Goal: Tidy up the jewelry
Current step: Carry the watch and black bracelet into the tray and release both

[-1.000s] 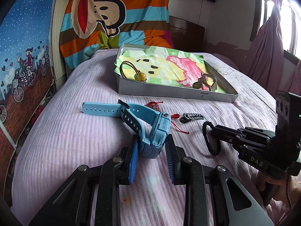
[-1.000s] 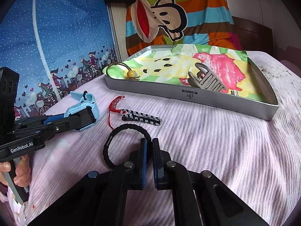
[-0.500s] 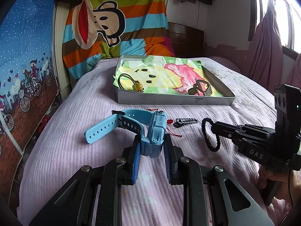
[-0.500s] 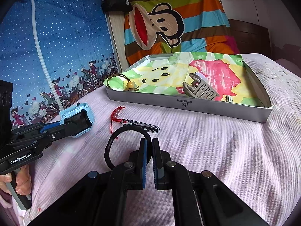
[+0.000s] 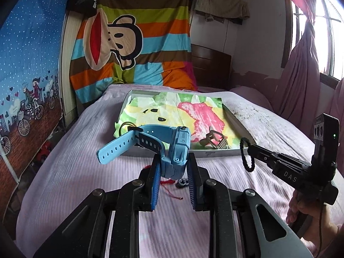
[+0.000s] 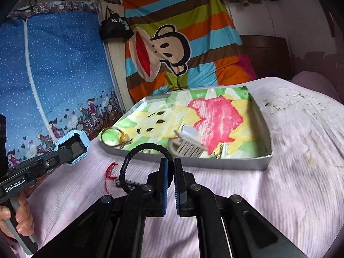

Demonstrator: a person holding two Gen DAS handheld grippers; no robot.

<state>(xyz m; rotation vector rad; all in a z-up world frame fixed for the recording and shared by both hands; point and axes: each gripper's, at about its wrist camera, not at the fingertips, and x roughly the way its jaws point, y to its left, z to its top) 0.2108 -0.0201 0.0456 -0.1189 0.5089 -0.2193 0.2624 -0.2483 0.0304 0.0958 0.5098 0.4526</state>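
Lavender bedspread (image 5: pixel 64 172) below, and the left gripper (image 5: pixel 174 178) clamps a blue watch (image 5: pixel 172 148) in the air. Right gripper (image 6: pixel 169 180) is pinched tight on a black braided bracelet (image 6: pixel 137 161), also lifted. Beyond both sits the tray (image 6: pixel 236 164) holding a bead bangle (image 6: pixel 117 136) and a hair claw (image 6: pixel 189 146).

- The left hand-held gripper (image 5: pixel 174 172) is built of black linkage arms, joined by round silver screws, with ribbed blue pads (image 5: pixel 155 185).
- "GenRobot.AI" is printed on it in white.
- "DAS" is printed on the black right hand-held gripper (image 6: pixel 169 172).
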